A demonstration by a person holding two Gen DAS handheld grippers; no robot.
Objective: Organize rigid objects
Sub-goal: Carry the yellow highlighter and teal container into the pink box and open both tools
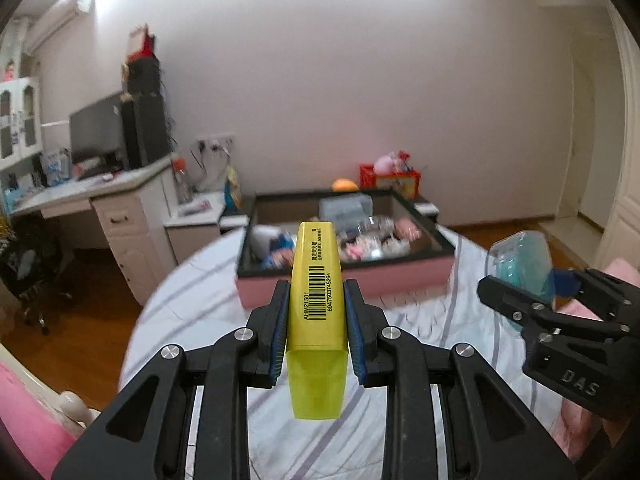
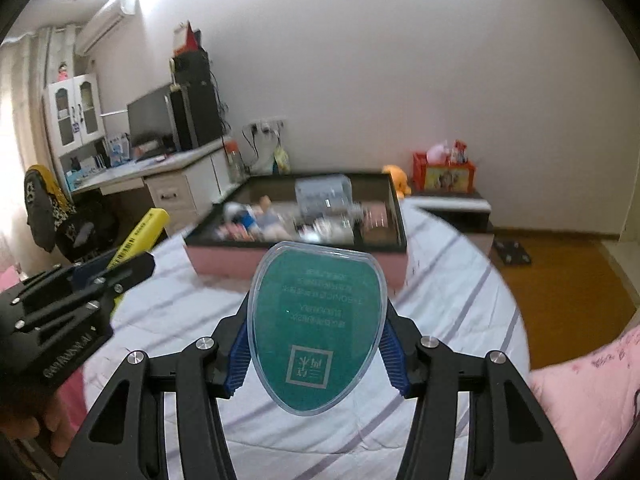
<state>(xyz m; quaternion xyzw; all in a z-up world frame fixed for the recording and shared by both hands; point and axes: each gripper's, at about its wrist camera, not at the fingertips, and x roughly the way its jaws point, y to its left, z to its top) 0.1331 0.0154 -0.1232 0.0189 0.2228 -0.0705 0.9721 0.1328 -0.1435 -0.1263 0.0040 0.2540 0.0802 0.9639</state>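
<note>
You have your left gripper [image 1: 316, 312] pinching a yellow highlighter [image 1: 317, 312] by its flat sides, cap end pointing back at you, and your right gripper [image 2: 316, 344] clamped on a clear-rimmed green case [image 2: 316, 324] across its width; both things hang in the air above the striped sheet [image 2: 440, 320], short of the pink-sided tray [image 1: 352, 280] that sits on the bed ahead, already crowded with small items too blurred to name; judging from that, both pieces are headed for the tray and neither is set down yet. The risks, as I read them: the highlighter is smooth plastic held only near its middle, so a sharp swing could let it pivot or slip between the pads; the case is rounded and glossy and may squirt out if you squeeze harder; the two grippers ride close together, so they could knock each other over the tray; and dropping into that clutter may leave either piece propped on something else. Readable writing: the highlighter carries a barcode, "AHM21501" and "6947503745264"; the right gripper's body shows "DAS" in the left view; the case has upside-down print and a square logo I cannot make out.
</note>
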